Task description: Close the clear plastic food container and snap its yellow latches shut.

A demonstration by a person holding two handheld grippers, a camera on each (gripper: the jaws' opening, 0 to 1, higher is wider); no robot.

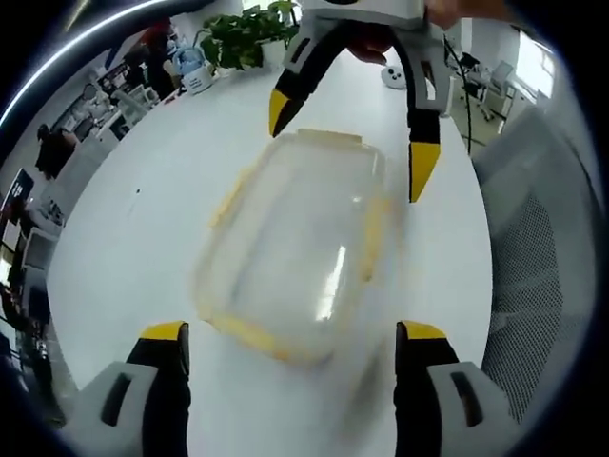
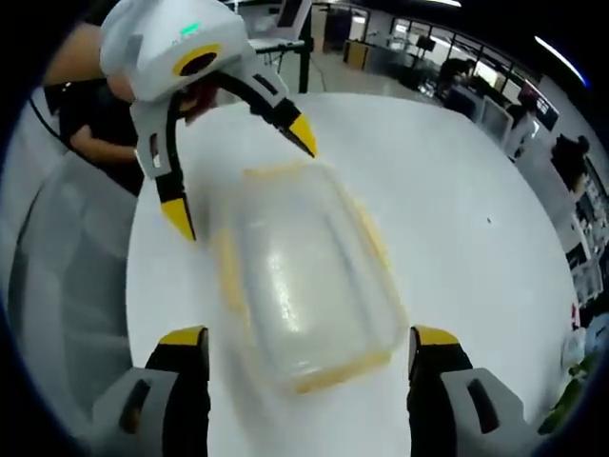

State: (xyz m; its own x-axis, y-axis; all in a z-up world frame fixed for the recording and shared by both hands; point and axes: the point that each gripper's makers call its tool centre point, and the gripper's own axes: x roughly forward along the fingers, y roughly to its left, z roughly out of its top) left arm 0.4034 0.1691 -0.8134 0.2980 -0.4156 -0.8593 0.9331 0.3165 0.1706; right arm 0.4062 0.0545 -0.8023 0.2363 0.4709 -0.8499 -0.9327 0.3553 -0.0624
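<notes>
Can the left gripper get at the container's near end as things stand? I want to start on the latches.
Probably yes. The left gripper is open, its jaws either side of the container on the white table with nothing between. The right gripper, also open, is at the far end.

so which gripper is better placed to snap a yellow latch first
Hard to call; slightly the left gripper. Both stand open at opposite ends of the container, and a yellow latch lies between its tips.

Obstacle: container (image 1: 295, 252) mid-table, between both open grippers | Free: bare table (image 1: 133, 238) left of it | Far edge: plant (image 1: 243, 36), clutter | Right: chair (image 1: 547, 238)
</notes>
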